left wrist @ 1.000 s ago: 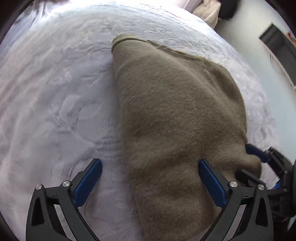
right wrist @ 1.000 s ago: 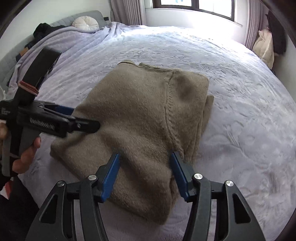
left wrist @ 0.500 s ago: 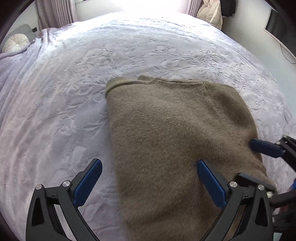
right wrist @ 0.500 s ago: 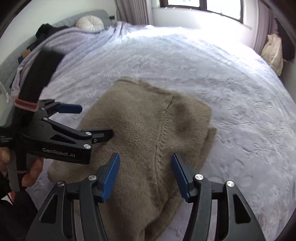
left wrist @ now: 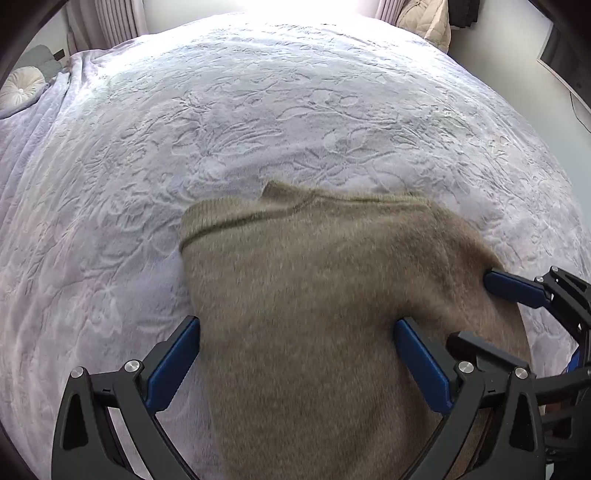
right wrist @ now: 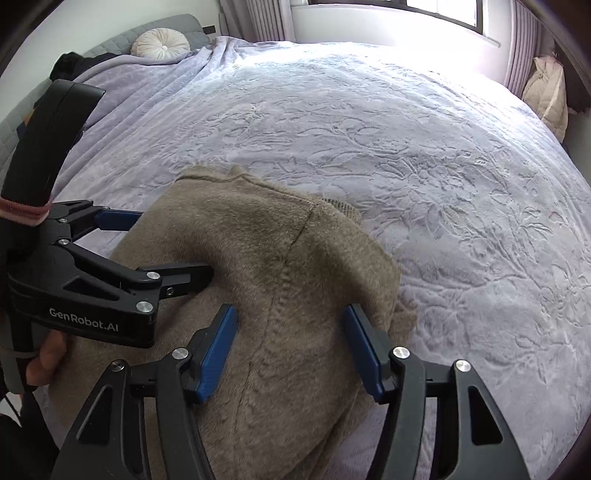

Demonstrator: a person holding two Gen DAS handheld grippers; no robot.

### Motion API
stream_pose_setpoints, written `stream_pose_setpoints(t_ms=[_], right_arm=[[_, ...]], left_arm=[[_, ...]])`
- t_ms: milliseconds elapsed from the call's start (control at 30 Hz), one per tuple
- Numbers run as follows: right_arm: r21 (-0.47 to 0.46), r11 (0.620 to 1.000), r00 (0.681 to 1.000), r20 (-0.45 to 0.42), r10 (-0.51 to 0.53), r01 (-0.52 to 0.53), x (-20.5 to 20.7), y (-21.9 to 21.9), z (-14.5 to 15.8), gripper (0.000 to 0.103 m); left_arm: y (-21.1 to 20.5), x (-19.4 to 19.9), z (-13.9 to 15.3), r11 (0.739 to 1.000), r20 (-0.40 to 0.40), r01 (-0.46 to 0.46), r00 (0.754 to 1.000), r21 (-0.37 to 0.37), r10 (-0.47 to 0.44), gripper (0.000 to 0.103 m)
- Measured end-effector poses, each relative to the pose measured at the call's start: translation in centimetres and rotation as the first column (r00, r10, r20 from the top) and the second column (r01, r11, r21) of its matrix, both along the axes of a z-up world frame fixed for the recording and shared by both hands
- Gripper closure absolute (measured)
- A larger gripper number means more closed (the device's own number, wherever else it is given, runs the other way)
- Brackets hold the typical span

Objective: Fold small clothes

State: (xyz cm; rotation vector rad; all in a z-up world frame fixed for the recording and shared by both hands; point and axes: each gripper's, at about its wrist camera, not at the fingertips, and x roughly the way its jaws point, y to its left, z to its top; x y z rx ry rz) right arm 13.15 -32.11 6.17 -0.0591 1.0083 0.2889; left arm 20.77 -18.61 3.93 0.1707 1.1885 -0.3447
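- In the left wrist view, the left hand-held gripper (left wrist: 295,363) fills the bottom of the frame with its blue pads (left wrist: 171,363) spread wide; the tan fabric lies between them, but neither pad presses on it.
- In the right wrist view, the right hand-held gripper (right wrist: 291,349) sits at the bottom centre. Its jaws have just been opening a little, and they stand apart with a ridge of the fabric between them; the pads sit just beside the cloth without pinching it.
- The same view shows the left hand-held gripper from the side at the left edge, a person's hand (right wrist: 44,360) wrapped round its handle at the lower left.
- The tan fuzzy sweater (left wrist: 325,314), folded into a thick bundle, lies on the bed in the lower centre of the left wrist view and runs out under the bottom edge. Its ribbed hem edge faces the middle of the frame.
- In the right wrist view a knitted seam (right wrist: 291,258) runs down the sweater's raised middle.
- A lilac bedspread (left wrist: 295,122) with an embossed floral pattern covers the bed around and beyond the sweater.
- At the far upper left of the right wrist view a round cream cushion (right wrist: 160,43) rests against a grey headboard (right wrist: 110,40).
- Curtains (right wrist: 264,18) and a bright window (right wrist: 443,9) line the top edge, and a cream padded jacket (right wrist: 546,96) sits at the upper right.
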Motion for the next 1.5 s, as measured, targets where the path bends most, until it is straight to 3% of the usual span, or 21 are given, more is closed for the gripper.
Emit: stream_pose_setpoints(t_ms=[133,267,400,467,533,600,800,967,1067,1200,1300,1400,1500], right_arm=[[0.002,1.000,1.000,0.008,-0.027,0.027,0.5,-0.2,0.8,0.038],[0.012,0.999,0.998,0.045,-0.049,0.048,0.2,-0.2,2.3,0.038],[-0.022,0.998,0.998,0.025,-0.050,0.051,1.2,0.4,2.2,0.038],[-0.038,0.998,0.999,-0.014,-0.045,0.045,1.6,0.9,1.4,0.038],[-0.086,0.996,0.999,-0.018,-0.039,0.037,1.1,1.2,0.8,0.038],[-0.100,0.995,0.999,-0.022,-0.030,0.027,-0.1,0.8,0.8,0.038],[-0.114,0.992,0.998,0.005,-0.058,0.058,-4.4,-0.4,3.0,0.036],[-0.075,0.997,0.997,0.081,0.007,-0.001,-7.0,1.7,5.7,0.032],[-0.123,0.992,0.996,0.076,0.038,-0.029,-6.9,3.3,5.1,0.032],[-0.062,0.997,0.999,0.029,0.036,-0.034,-6.7,4.5,3.2,0.032],[-0.104,0.993,0.998,0.026,0.058,-0.054,-8.3,5.6,1.7,0.032],[-0.130,0.990,0.997,0.025,0.066,-0.062,-11.0,5.3,0.8,0.032],[-0.086,0.996,0.997,0.072,0.014,-0.008,-13.7,3.5,2.6,0.031]], left_arm=[[0.0,1.9,1.5,0.999,0.020,-0.028,0.999,-0.025,0.028,0.000],[1.1,3.8,4.2,0.989,0.040,-0.083,0.995,-0.125,0.088,0.000],[-0.8,4.7,3.1,0.988,-0.046,-0.015,0.999,-0.157,0.008,0.000],[-1.8,4.2,1.8,0.988,-0.085,0.026,0.996,-0.155,-0.039,0.000],[-2.3,3.1,-0.3,0.995,-0.116,0.039,0.992,-0.094,-0.050,0.000],[-2.4,1.7,-1.1,0.996,-0.075,0.071,0.994,-0.049,-0.075,0.000],[-1.7,-2.1,1.8,0.994,0.039,0.107,0.994,0.004,-0.107,0.000],[-0.6,-2.6,4.2,0.994,0.062,0.084,0.995,-0.065,-0.080,0.000],[-0.5,-2.7,4.4,0.998,0.091,0.051,0.995,-0.039,-0.047,0.000],[1.0,-3.4,2.9,0.998,0.023,0.020,1.000,-0.054,-0.019,0.000],[2.3,-5.5,1.1,1.000,-0.010,0.020,1.000,-0.024,-0.020,0.000],[4.6,-7.7,1.1,0.996,-0.032,0.027,0.999,-0.087,-0.030,0.000],[6.8,-8.1,1.7,0.992,-0.043,-0.008,0.999,-0.130,0.003,0.000]])
